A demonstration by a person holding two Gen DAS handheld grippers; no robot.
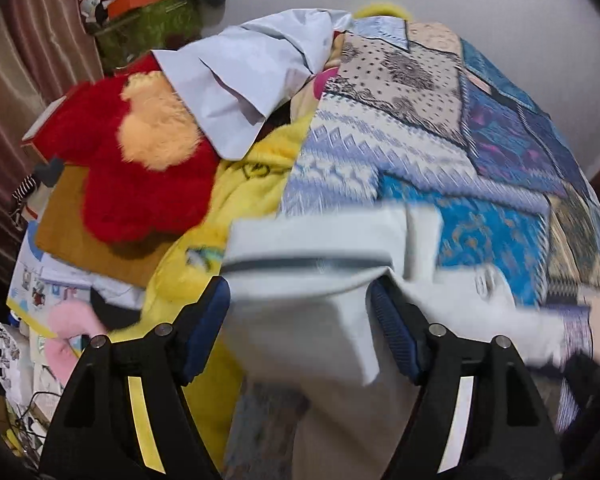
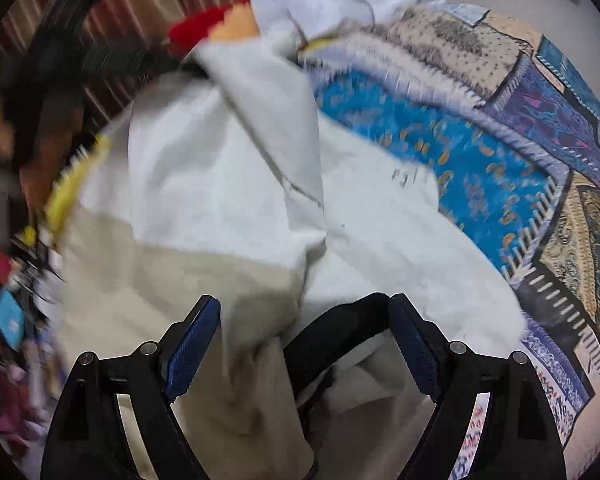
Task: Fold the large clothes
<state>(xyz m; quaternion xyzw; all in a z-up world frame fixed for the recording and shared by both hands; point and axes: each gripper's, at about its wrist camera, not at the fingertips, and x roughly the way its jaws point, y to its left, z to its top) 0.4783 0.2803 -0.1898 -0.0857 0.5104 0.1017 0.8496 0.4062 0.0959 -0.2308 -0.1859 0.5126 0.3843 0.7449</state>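
The left gripper point(image 1: 300, 316) has its two blue pads spread wide. A fold of the white garment point(image 1: 320, 272) sits between them, but the pads do not squeeze it. The cloth looks bunched up there, with a dark stripe running across it.

The right gripper point(image 2: 304, 332) is spread wide too. The same white garment point(image 2: 228, 184) lies under it and between its pads, and a dark strap or band point(image 2: 336, 324) curves just in front of the right pad. I cannot tell what that dark band belongs to. Neither gripper is pinching anything.

The garment lies in a loose heap on the bed, on top of a patchwork bedcover point(image 1: 480, 152) with blue, purple and cream squares. It is big and rumpled, with one long crease down the middle in the right wrist view. Both pictures are blurry.

Farther out, on the left side of the bed, there is a red plush toy point(image 1: 140, 168), a yellow fuzzy blanket point(image 1: 256, 184), and a pale blue shirt point(image 1: 244, 80) lying over them. A curtain point(image 1: 28, 72) hangs behind.

The white garment looks soft, light and floppy. It will sag and slide if held in the middle. I think it is best to grab it at an edge or a corner, one gripper on each side, so it can be pulled flat before folding. The cloth seems thin, so the pads must close fully to keep hold. The fold is only beginning, I think, since the garment is not yet flat.
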